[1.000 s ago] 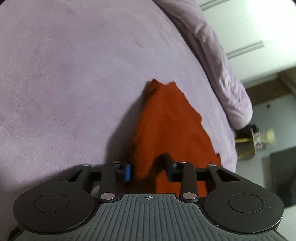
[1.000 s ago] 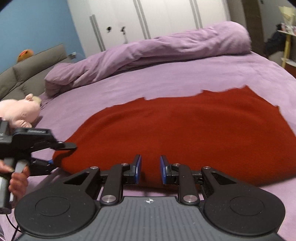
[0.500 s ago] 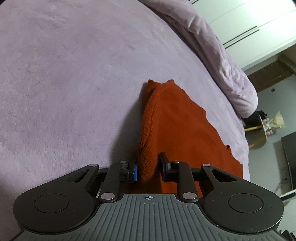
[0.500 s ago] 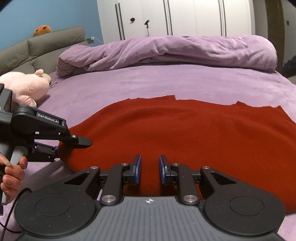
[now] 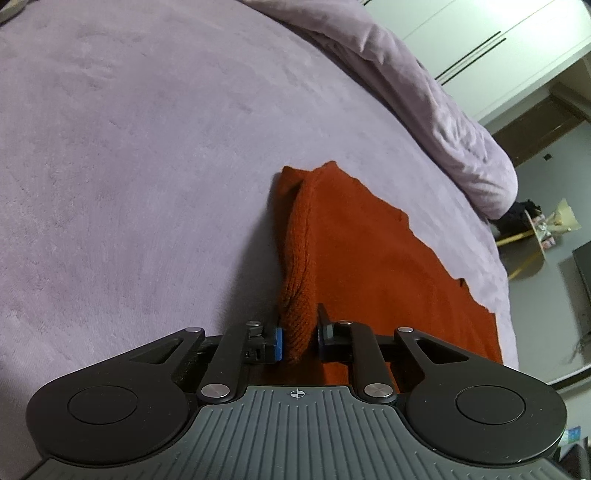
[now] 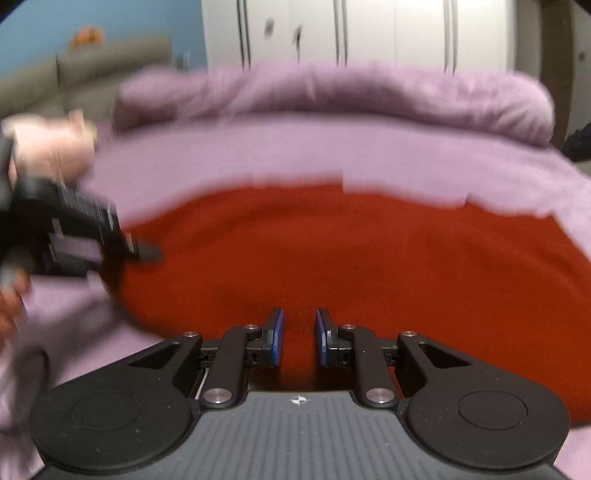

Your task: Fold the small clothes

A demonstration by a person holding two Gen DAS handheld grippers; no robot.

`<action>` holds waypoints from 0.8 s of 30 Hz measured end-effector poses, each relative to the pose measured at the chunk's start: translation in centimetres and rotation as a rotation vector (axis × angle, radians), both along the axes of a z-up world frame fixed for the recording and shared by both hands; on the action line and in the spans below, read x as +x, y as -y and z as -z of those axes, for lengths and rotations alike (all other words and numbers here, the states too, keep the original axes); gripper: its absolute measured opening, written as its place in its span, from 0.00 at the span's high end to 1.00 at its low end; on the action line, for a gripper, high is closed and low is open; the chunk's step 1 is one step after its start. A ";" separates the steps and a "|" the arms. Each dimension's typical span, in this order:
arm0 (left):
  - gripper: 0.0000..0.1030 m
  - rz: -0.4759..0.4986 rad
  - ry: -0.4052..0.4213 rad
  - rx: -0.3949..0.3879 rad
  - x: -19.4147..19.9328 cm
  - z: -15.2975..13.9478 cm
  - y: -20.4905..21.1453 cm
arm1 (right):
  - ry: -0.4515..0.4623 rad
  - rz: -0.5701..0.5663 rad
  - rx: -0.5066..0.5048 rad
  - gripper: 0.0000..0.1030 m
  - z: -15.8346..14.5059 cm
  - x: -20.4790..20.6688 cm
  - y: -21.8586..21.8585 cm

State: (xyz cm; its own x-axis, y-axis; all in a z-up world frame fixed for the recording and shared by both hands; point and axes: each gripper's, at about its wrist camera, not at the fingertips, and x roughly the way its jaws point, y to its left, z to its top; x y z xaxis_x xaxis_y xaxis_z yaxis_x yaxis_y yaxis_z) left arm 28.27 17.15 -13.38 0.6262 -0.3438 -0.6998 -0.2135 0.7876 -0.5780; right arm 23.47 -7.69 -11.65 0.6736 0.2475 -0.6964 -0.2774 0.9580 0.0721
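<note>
A rust-red knitted garment (image 5: 369,266) lies spread on the purple bed cover (image 5: 129,166). My left gripper (image 5: 298,334) is shut on the garment's folded left edge, which bulges up between the fingers. In the right wrist view the garment (image 6: 351,251) fills the middle, blurred by motion. My right gripper (image 6: 298,341) sits over the garment's near edge with red cloth in the narrow gap between its blue pads; I cannot tell whether it grips. The left gripper (image 6: 147,254) shows at the garment's left edge in that view.
A rolled purple duvet (image 6: 332,96) lies along the far side of the bed, also in the left wrist view (image 5: 424,96). A pink plush toy (image 6: 48,144) lies at the left. White wardrobe doors (image 6: 369,33) stand behind. The bed edge and floor (image 5: 546,295) are at right.
My left gripper has closed from open onto the garment's left edge and moved in on it. The right gripper has shifted over the garment; its view is now blurred.
</note>
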 end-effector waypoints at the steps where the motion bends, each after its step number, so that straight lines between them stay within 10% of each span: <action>1: 0.83 -0.003 0.002 0.003 -0.1 -0.2 0.1 | 0.005 -0.001 0.006 0.83 -0.3 0.0 0.1; 7: 0.86 0.018 0.072 0.044 -0.6 -3.4 1.2 | 0.051 0.096 0.123 0.84 -2.5 -1.1 4.0; 14: 0.89 0.266 0.294 0.184 -1.0 -9.8 10.6 | 0.089 0.292 0.213 0.84 -3.5 -2.8 10.8; 24: 0.88 0.445 0.166 0.247 -0.3 -2.3 20.9 | 0.058 0.378 0.235 0.84 -2.3 -3.9 15.4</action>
